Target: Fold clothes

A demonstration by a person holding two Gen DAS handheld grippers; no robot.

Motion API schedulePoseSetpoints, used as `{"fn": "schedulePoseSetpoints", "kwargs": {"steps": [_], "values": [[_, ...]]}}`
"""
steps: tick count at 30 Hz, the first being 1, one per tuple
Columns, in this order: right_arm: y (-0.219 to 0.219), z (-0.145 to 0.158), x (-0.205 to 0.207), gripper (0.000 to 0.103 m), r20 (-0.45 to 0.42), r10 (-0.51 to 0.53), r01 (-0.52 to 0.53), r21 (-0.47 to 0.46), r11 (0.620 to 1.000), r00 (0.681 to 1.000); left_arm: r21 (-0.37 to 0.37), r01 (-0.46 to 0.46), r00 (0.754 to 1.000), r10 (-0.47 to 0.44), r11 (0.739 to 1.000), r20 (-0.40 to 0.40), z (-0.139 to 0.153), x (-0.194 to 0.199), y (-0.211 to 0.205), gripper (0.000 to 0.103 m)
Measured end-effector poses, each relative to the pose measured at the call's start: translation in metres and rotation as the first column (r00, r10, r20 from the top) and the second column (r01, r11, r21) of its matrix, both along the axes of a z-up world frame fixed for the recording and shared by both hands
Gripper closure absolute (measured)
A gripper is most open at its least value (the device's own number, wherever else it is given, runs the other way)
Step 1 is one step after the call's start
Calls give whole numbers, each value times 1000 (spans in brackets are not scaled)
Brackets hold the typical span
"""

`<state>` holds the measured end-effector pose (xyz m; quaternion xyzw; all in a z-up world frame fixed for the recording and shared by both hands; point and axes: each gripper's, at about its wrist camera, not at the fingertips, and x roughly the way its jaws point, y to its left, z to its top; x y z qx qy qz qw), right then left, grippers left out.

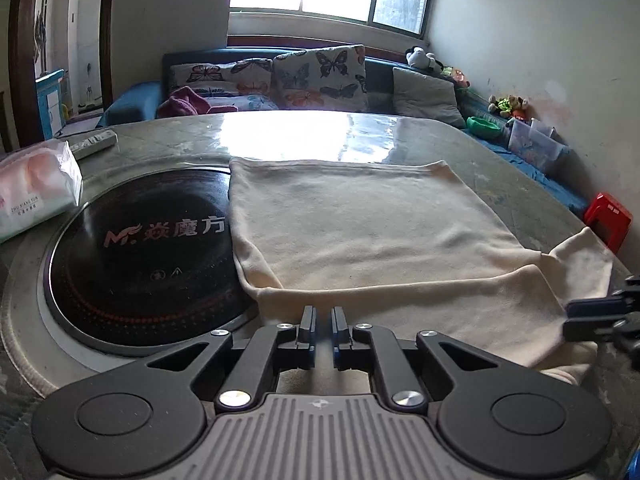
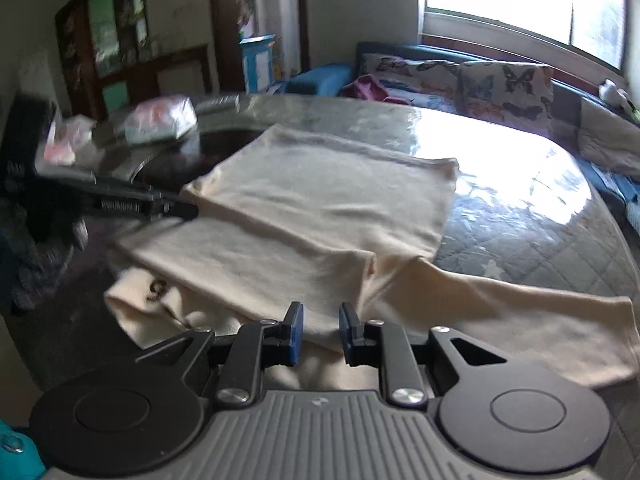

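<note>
A cream long-sleeved garment [image 1: 360,232] lies flat on the round table, its hem at the far side. In the right wrist view one sleeve [image 2: 248,264] is folded across the body and the other sleeve [image 2: 520,320] stretches out to the right. The collar with a dark label [image 2: 156,290] is at the near left. My left gripper [image 1: 323,314] hovers over the near fold with only a narrow gap between its jaws and nothing in it. It also shows at the garment's left edge as the left gripper [image 2: 180,208]. My right gripper [image 2: 321,312] is open above the near edge, holding nothing.
A black induction hob [image 1: 140,248] is set into the table left of the garment. A tissue pack [image 1: 36,188] and a remote [image 1: 94,144] lie far left. A sofa with butterfly cushions [image 1: 320,76] stands behind the table, and a red stool [image 1: 608,220] stands right of it.
</note>
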<state>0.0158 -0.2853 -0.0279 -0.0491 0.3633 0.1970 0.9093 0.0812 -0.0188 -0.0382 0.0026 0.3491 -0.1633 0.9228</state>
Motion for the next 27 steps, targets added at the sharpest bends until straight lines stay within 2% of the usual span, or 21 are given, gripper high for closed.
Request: {"fn": "schedulePoseSetpoints", "kwargs": {"steps": [5,8,11,14,18,20,23,27], "values": [[-36,2,-8,84,0,-121,121,11,993,993,-4,49,998,-49,999,29,12,-6,-17,93],[-67,0,-6,84,-11,-236,236,12,972,972,-21,111,993,-109,994,50,19,-13,-38,93],[-98,-5,-2,84,-17,-349,349,3,937,937,-33,180,982,-178,983,60,21,-18,-62,93],[-132,-10,1,84,-18,-468,468,14,883,883,-31,230,972,-229,973,49,17,-21,-85,93],[-170,-16,4,84,-24,-568,569,40,822,823,-15,283,959,-282,959,30,10,-22,-110,93],[-183,-17,7,83,-24,-601,601,55,797,799,-9,295,955,-295,955,22,8,-23,-118,93],[-196,-20,13,77,-34,-630,631,82,772,776,-7,303,953,-303,953,16,7,-22,-124,93],[-210,-25,20,77,-49,-667,667,111,736,744,2,310,951,-310,951,12,7,-20,-130,92]]}}
